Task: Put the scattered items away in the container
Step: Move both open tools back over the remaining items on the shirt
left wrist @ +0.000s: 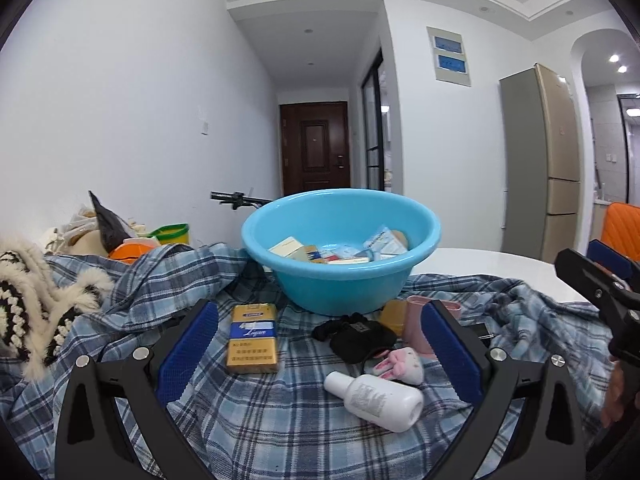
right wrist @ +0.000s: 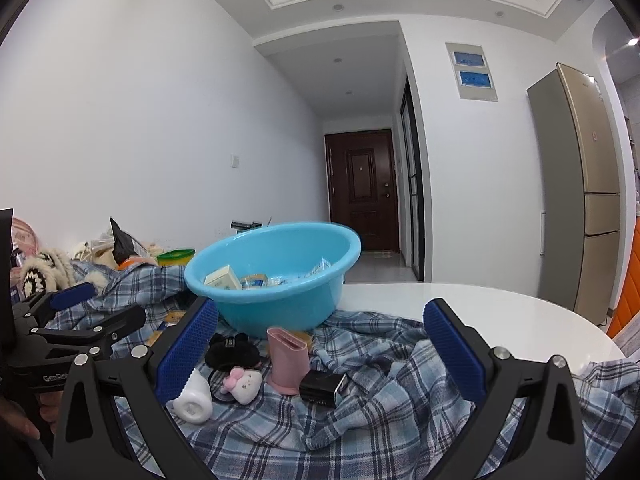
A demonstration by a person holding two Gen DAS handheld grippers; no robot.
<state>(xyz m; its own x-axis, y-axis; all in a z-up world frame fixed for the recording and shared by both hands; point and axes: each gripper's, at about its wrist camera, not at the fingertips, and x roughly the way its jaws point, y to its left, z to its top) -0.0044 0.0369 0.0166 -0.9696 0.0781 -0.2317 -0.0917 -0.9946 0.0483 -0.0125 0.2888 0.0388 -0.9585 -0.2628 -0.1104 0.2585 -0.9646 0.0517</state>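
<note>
A light blue basin (left wrist: 340, 280) (right wrist: 276, 300) stands on a plaid cloth with several small boxes inside. In front of it lie a yellow box (left wrist: 252, 338), a black pouch (left wrist: 360, 338) (right wrist: 234, 350), a pink holder (left wrist: 418, 324) (right wrist: 288, 362), a plush bunny charm (left wrist: 402, 364) (right wrist: 242, 382) and a white bottle (left wrist: 376, 396) (right wrist: 194, 398). A small black device (right wrist: 322, 388) rests beside the pink holder. My left gripper (left wrist: 320, 356) is open, hovering over the yellow box and bottle. My right gripper (right wrist: 320, 360) is open around the pink holder and black device, touching nothing.
The plaid cloth (left wrist: 260, 432) covers a white round table (right wrist: 500, 320). A furry knit garment (left wrist: 36, 312), bags and a green-rimmed tub (left wrist: 172, 234) pile up at the left. A fridge (right wrist: 580, 200) and an orange chair (left wrist: 622, 226) stand to the right.
</note>
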